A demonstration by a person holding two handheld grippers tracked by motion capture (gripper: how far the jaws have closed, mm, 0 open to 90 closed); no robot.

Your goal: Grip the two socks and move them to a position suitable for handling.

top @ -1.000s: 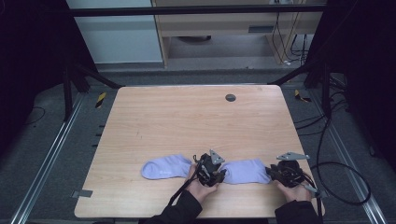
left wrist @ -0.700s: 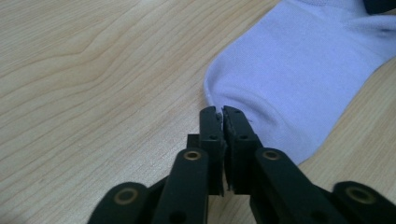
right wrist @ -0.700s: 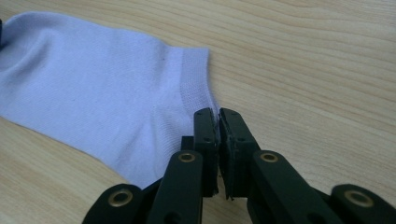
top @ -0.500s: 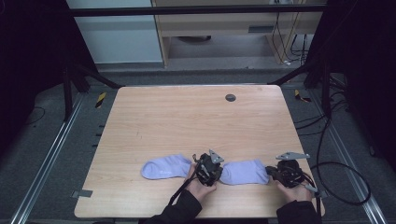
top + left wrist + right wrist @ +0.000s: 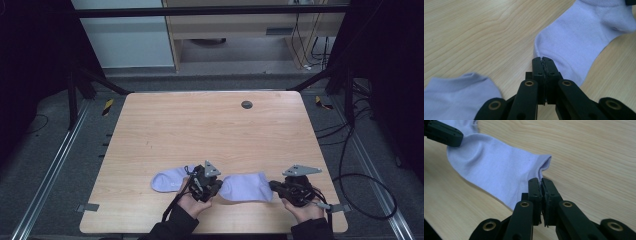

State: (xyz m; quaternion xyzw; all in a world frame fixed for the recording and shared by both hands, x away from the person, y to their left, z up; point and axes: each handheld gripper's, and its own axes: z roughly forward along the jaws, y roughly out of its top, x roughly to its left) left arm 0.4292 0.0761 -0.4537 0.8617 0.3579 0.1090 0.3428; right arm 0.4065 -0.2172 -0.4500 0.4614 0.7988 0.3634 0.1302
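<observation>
Two lavender socks lie near the table's front edge. The left sock (image 5: 170,180) lies flat to the left of my left gripper (image 5: 216,186) and shows at the lower left as a sock (image 5: 456,97) in the left gripper view. The right sock (image 5: 246,187) stretches between both grippers. My left gripper (image 5: 542,60) is shut, its tips pinching the near corner of that sock (image 5: 579,37). My right gripper (image 5: 541,181) is shut on the cuff edge of the same sock (image 5: 496,172), which puckers into the jaws. The left gripper (image 5: 444,132) sits at the sock's far end.
The wooden table (image 5: 210,130) has a dark round grommet (image 5: 246,104) near its back edge. A person's hands (image 5: 192,205) come in over the front edge. A black cable (image 5: 360,200) trails off the right side to the floor.
</observation>
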